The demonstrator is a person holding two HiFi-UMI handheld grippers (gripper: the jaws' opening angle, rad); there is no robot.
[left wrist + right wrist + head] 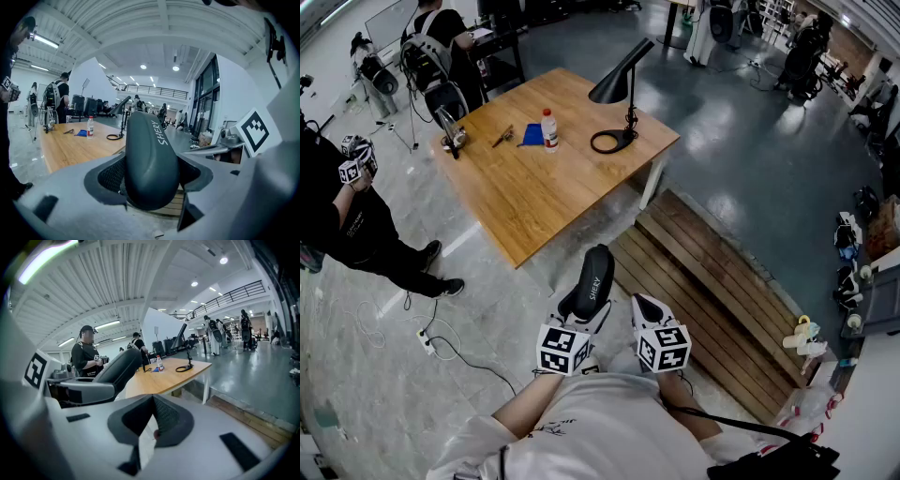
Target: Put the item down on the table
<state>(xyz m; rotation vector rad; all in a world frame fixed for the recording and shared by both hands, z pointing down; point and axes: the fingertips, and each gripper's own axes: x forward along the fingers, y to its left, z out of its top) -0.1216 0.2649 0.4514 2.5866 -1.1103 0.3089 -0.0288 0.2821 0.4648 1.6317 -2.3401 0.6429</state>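
A dark grey oblong case (592,281) printed with white letters sticks out forward from my left gripper (589,314), whose jaws stand wide and shut on its sides. In the left gripper view the case (149,159) fills the middle, between the black pads (108,176). My right gripper (643,305) is just right of it, shut with nothing in it; its pads (164,416) meet in the right gripper view, where the case (117,369) shows at left. Both grippers hang over the floor, short of the wooden table (544,192).
On the table stand a black desk lamp (619,94), a plastic bottle (548,128), a blue cloth (532,134), a small tool (502,138) and a glass object (450,139). A slatted wooden platform (712,281) lies right of me. A person (352,220) stands left.
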